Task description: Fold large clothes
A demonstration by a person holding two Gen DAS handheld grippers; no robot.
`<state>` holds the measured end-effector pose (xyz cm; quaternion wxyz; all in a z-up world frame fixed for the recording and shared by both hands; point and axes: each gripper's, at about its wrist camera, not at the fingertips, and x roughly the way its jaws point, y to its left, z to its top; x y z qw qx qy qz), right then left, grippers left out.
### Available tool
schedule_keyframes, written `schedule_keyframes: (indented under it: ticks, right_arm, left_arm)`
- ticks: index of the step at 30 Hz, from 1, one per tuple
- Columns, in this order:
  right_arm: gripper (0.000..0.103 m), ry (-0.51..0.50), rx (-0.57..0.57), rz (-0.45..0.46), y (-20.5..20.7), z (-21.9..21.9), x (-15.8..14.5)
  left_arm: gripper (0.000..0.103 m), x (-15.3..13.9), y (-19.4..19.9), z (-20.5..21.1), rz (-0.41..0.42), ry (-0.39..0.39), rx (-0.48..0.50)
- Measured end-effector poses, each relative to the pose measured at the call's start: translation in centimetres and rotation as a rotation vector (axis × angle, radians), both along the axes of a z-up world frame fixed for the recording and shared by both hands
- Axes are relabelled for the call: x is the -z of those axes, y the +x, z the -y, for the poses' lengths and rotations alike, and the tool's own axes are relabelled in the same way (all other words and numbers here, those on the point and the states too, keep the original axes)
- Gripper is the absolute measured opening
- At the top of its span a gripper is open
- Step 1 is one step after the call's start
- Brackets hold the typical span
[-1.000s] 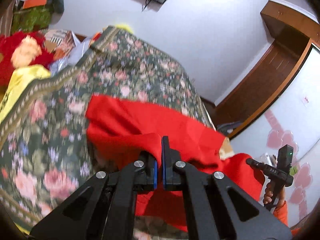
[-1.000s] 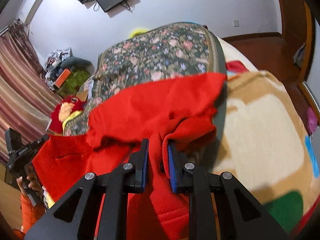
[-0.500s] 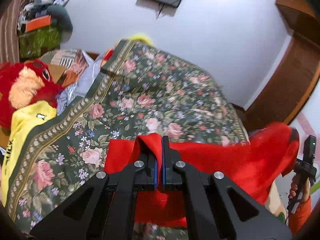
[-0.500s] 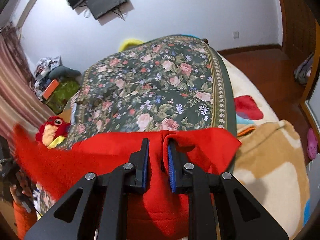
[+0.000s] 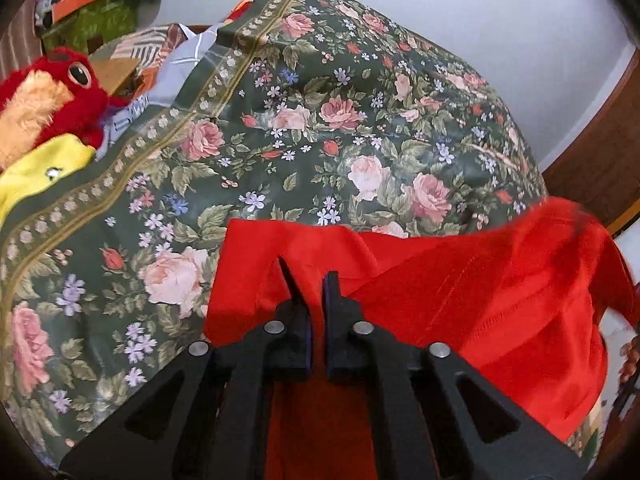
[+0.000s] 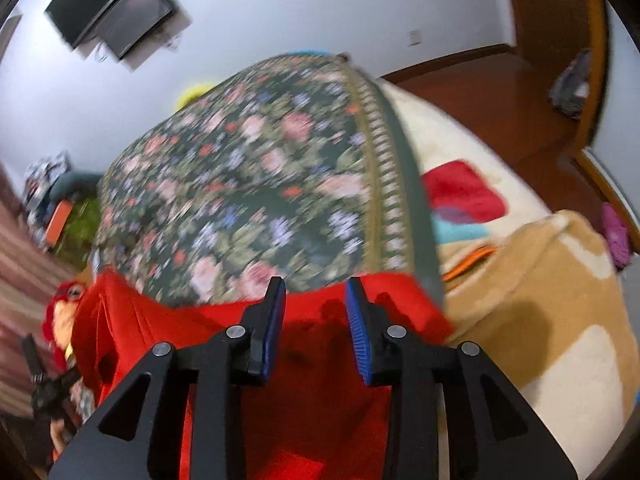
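A large red garment (image 5: 480, 300) lies along the near edge of the floral bedspread (image 5: 320, 120). My left gripper (image 5: 310, 280) is nearly shut on a fold of the garment's left end, with red cloth between the fingers. In the right wrist view the garment (image 6: 320, 320) lies flat under my right gripper (image 6: 316, 292), whose jaws stand apart with nothing between them. That view is blurred by motion.
A red plush toy (image 5: 44, 96) and a yellow cloth (image 5: 36, 172) lie left of the bed. A beige patterned blanket (image 6: 540, 300) covers the bed's right side. A television (image 6: 112, 12) hangs on the far wall. The other hand-held gripper (image 6: 48, 388) shows at lower left.
My right gripper has opened and let go of the garment. The garment has come down onto the bed's near edge. My left gripper still pinches its fold.
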<state>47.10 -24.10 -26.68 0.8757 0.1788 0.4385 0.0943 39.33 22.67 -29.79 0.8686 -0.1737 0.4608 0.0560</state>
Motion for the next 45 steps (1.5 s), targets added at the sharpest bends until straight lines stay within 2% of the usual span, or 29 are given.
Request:
schedule_keyframes:
  ticks: [4, 7, 10, 13, 15, 18, 22, 25, 27, 28, 29, 30, 31, 32, 34, 37, 39, 41, 43, 45]
  right_arm:
    - [0.029, -0.008, -0.014, -0.002, -1.2, 0.8, -1.5]
    - [0.037, -0.058, -0.060, 0.028, -2.4, -0.3, -2.9]
    - [0.045, -0.096, -0.130, 0.067, -3.5, -2.4, -4.0]
    - [0.054, -0.113, -0.220, 0.087, -4.3, -5.3, -4.4]
    - [0.058, -0.126, -0.276, 0.093, -4.7, -7.4, -4.3]
    - [0.058, -0.162, -0.366, 0.093, -5.4, -10.7, -3.1]
    - [0.058, -0.192, -0.472, 0.028, -6.2, -13.7, 0.0]
    - [0.059, -0.240, -0.510, 0.006, -7.0, -14.6, 2.0]
    - [0.064, -0.256, -0.503, 0.020, -7.4, -14.0, 2.2]
    - [0.071, -0.255, -0.497, 0.020, -7.6, -13.5, 2.2]
    - [0.075, -0.260, -0.484, 0.015, -7.7, -12.8, 2.2]
    - [0.076, -0.271, -0.466, 0.012, -7.7, -12.3, 2.2]
    - [0.077, -0.277, -0.443, 0.007, -7.8, -11.5, 2.4]
    - [0.080, -0.265, -0.429, -0.002, -7.8, -10.6, 2.6]
    - [0.083, -0.245, -0.395, -0.036, -8.0, -8.9, 3.0]
    - [0.083, -0.266, -0.329, -0.068, -8.6, -6.4, 3.8]
    - [0.083, -0.260, -0.308, -0.077, -9.1, -5.1, 4.0]
    - [0.083, -0.302, -0.258, -0.095, -9.4, -3.8, 4.3]
    - [0.083, -0.283, -0.229, -0.118, -9.6, -2.2, 4.7]
    - [0.083, -0.262, -0.183, -0.146, -9.8, -0.6, 5.0]
  left_arm:
    - [0.016, -2.8, -0.7, 0.8, 0.019, 0.017, 0.026]
    - [0.031, -5.8, -1.7, 1.5, 0.086, 0.048, 0.035]
    - [0.033, -8.3, -2.8, 2.1, 0.150, 0.060, 0.049]
    - [0.041, -10.1, -3.8, 2.3, 0.199, 0.039, 0.044]
    - [0.046, -10.3, -4.1, 2.6, 0.208, -0.005, 0.054]
    - [0.046, -8.8, -4.2, 3.7, 0.163, -0.059, 0.101]
    - [0.048, -5.4, -4.0, 6.4, 0.068, -0.073, 0.185]
    - [0.050, -2.1, -3.9, 8.4, -0.036, -0.019, 0.267]
    - [0.052, -0.3, -4.3, 8.9, -0.066, 0.031, 0.271]
    - [0.055, 0.2, -4.5, 8.8, -0.071, 0.040, 0.265]
    - [0.063, 0.6, -4.8, 8.7, -0.073, 0.044, 0.255]
    - [0.069, 0.9, -5.1, 8.3, -0.072, 0.048, 0.232]
    - [0.079, 1.1, -5.6, 7.7, -0.068, 0.054, 0.198]
    - [0.084, 1.1, -6.0, 6.9, -0.064, 0.055, 0.168]
    - [0.087, 1.4, -6.5, 5.6, -0.075, 0.049, 0.130]
    - [0.087, 1.9, -7.5, 3.4, -0.088, 0.012, 0.075]
    - [0.087, 2.0, -8.1, 2.6, -0.104, 0.061, 0.037]
    - [0.087, 2.4, -8.7, 1.6, -0.142, 0.169, -0.007]
    - [0.087, 2.7, -9.5, 0.6, -0.177, 0.248, -0.037]
    - [0.089, 2.9, -10.6, -0.4, -0.186, 0.265, -0.053]
